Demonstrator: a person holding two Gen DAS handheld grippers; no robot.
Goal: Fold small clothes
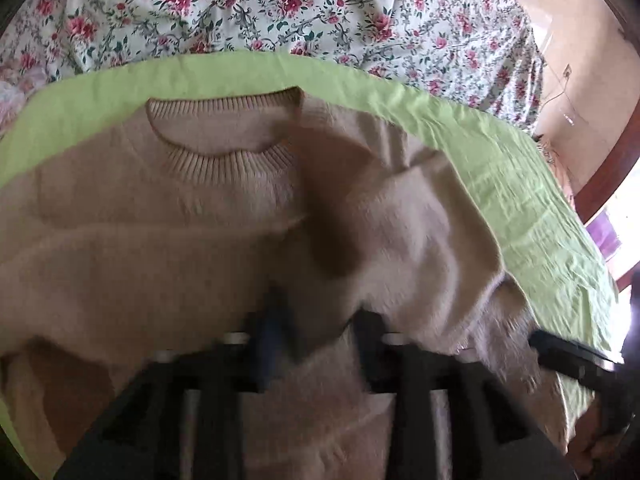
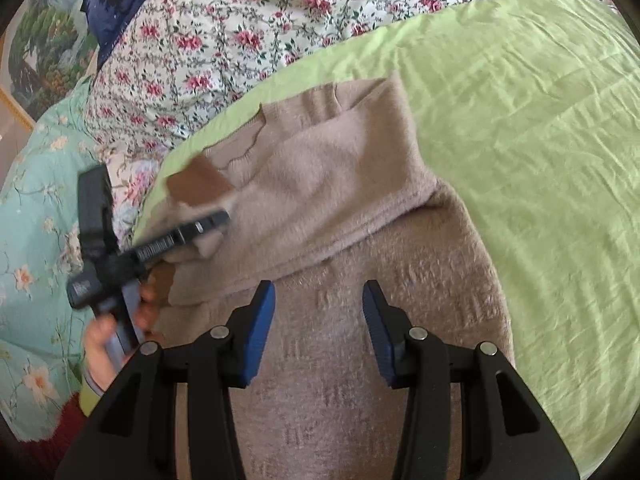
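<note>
A small beige knit sweater (image 1: 224,216) lies on a light green sheet (image 1: 520,200), its ribbed collar at the far side. Its right part is folded over the body. My left gripper (image 1: 320,312) is over the sweater with its fingers apart, and a fold of sweater fabric lies across them. In the right wrist view it (image 2: 212,224) reaches in from the left over a lifted sweater edge. My right gripper (image 2: 319,296) is open and empty, just above the sweater's lower part (image 2: 360,320).
A floral bedspread (image 1: 280,4) covers the bed beyond the green sheet (image 2: 520,120). A teal flowered quilt (image 2: 36,240) lies at the left. A dark blue cloth (image 2: 116,4) and a framed picture (image 2: 36,48) sit at the far left.
</note>
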